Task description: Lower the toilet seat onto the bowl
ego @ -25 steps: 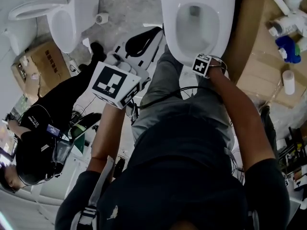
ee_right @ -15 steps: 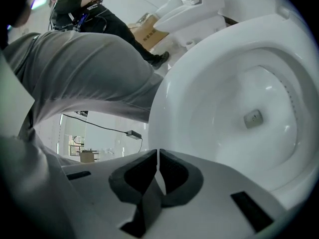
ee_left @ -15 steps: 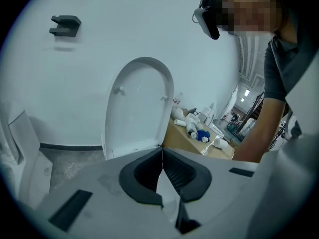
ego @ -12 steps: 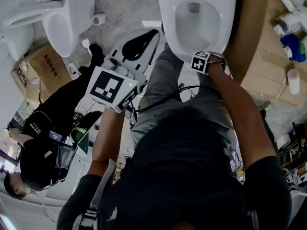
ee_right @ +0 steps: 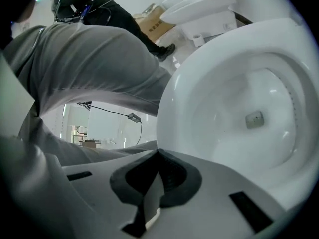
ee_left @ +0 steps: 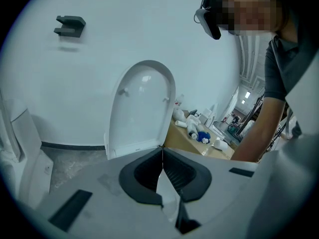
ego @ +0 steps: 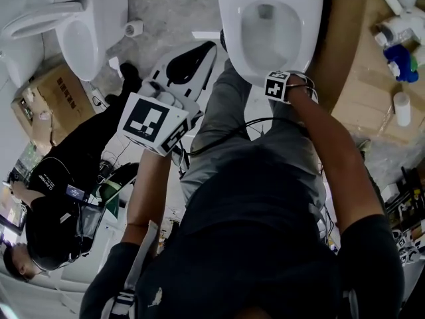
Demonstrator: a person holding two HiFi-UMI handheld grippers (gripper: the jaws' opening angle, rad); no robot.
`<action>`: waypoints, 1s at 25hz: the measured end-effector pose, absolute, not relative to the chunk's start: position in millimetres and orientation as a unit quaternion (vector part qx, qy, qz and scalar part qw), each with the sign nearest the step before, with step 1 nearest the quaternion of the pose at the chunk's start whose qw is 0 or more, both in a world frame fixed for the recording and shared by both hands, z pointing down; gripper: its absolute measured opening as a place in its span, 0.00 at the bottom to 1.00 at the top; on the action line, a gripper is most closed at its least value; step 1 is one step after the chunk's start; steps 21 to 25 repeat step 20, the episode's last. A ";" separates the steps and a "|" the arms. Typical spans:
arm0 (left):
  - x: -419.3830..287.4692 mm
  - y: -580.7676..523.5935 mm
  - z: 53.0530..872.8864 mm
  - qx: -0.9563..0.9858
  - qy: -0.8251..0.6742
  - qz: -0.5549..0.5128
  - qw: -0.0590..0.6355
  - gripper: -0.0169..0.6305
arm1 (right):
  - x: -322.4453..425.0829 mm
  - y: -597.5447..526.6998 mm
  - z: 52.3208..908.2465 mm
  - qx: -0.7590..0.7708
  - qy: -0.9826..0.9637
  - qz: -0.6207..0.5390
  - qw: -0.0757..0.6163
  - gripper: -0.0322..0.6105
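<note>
The white toilet bowl (ego: pixel 275 28) lies at the top of the head view, its inside bare and open. A white oval cover (ee_left: pixel 142 106) stands upright at its back; whether the seat ring is up with it I cannot tell. My right gripper (ego: pixel 279 82) sits at the bowl's front rim. In the right gripper view its tips (ee_right: pixel 158 151) meet right at the rim (ee_right: pixel 172 108), shut with nothing between them. My left gripper (ego: pixel 202 50) hangs left of the bowl and points at the upright cover. Its jaws (ee_left: pixel 162 148) are shut and hold nothing.
A second toilet (ego: pixel 73 25) and a cardboard box (ego: pixel 56 98) stand at the left, with a person in black (ego: pixel 60 178) crouched beside them. A brown surface (ego: pixel 372 78) to the right carries white bottles, a blue item (ego: pixel 402 62) and a cup (ego: pixel 400 108). My own legs stand before the bowl.
Hardly anything differs. The left gripper has drifted slightly, and the right gripper stays at the bowl's front rim.
</note>
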State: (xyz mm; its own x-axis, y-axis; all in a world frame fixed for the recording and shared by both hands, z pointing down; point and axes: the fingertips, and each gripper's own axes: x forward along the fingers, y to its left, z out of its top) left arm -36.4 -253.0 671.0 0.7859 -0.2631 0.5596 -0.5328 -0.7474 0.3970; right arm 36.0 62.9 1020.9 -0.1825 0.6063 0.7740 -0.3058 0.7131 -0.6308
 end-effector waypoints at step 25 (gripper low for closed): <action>-8.6 -219.3 540.5 0.924 -0.206 0.214 0.241 0.04 | 95.5 87.4 881.5 -0.052 -0.671 0.376 0.637 0.06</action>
